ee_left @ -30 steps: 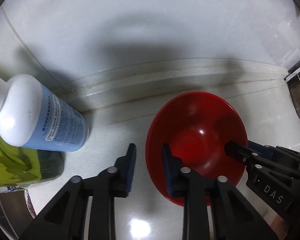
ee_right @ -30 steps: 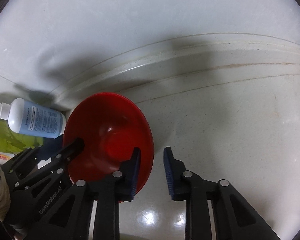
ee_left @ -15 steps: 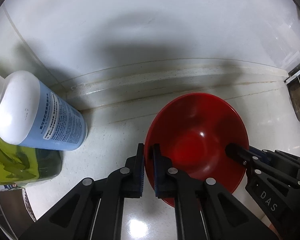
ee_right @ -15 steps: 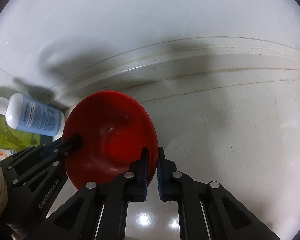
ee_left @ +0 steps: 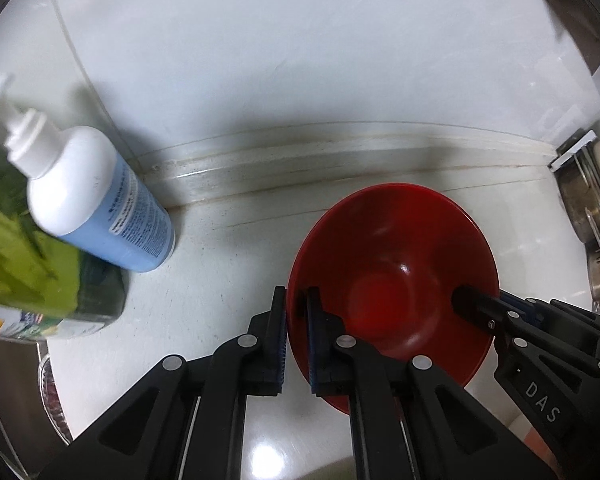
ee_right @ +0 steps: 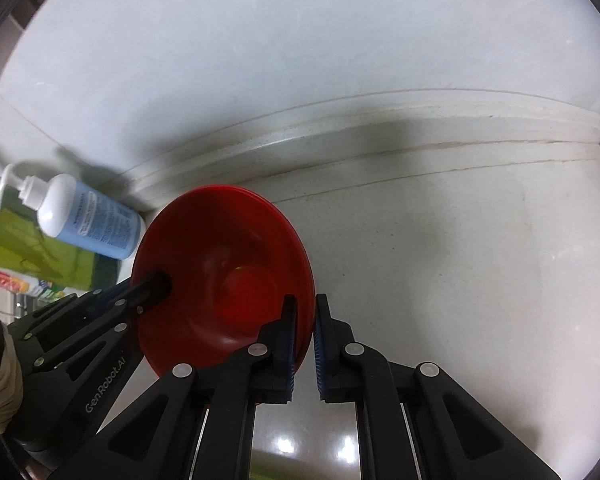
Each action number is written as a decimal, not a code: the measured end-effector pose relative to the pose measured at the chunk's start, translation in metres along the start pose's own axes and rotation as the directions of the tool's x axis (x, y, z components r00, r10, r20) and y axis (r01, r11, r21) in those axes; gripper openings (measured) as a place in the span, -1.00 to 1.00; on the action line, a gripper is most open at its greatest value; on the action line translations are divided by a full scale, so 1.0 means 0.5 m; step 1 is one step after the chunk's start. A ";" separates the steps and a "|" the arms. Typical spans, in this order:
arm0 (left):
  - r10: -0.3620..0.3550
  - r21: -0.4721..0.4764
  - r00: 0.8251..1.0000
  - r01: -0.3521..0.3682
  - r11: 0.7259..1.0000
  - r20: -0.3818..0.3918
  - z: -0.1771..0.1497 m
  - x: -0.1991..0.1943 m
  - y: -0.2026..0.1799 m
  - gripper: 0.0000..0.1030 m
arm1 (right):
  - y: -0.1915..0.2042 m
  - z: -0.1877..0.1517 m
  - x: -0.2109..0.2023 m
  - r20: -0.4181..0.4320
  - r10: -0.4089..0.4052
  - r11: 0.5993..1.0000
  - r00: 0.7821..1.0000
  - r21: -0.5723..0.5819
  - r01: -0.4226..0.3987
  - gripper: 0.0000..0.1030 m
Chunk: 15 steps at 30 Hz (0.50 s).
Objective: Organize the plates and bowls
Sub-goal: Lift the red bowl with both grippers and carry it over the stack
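Both claws are clamped on the glossy red plastic bowl (ee_left: 392, 280), left claw (ee_left: 296, 336) and right claw (ee_right: 305, 344) on opposite rims.

Red bowl (ee_left: 396, 280), rim pinched between left gripper (ee_left: 296, 344) and right gripper (ee_left: 480, 312).

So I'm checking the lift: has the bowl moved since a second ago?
Yes. The bowl now overlaps the seam line on the counter, so it has come up.
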<state>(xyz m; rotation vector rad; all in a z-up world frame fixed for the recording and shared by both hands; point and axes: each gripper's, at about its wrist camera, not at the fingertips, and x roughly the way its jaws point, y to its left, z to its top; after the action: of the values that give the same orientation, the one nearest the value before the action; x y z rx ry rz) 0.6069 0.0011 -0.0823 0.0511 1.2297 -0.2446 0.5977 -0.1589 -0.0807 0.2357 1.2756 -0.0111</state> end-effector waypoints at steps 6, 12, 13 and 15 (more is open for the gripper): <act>-0.022 0.012 0.999 0.021 1.000 0.050 -0.023 -0.074 -0.019 -0.81 | 0.016 -0.039 -0.036 0.045 0.005 1.000 0.999 0.001 -0.005 -0.81; -0.052 0.045 0.995 0.048 0.998 0.084 -0.059 -0.130 -0.063 -0.77 | 0.000 -0.079 -0.101 0.084 -0.003 1.000 0.996 0.017 0.001 -0.81; -0.056 0.050 0.995 0.052 0.997 0.085 -0.063 -0.133 -0.070 -0.77 | -0.003 -0.086 -0.110 0.090 -0.005 1.000 0.996 0.021 0.003 -0.81; -0.067 0.066 0.994 0.061 0.996 0.090 -0.074 -0.145 -0.088 -0.77 | -0.005 -0.103 -0.126 0.102 -0.011 1.000 0.995 0.029 0.008 -0.81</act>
<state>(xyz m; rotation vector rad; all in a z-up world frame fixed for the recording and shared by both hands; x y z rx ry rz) 0.5406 -0.0238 -0.0228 0.0539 1.1325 -0.3382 0.5302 -0.1596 -0.0354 0.2507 1.1752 -0.0491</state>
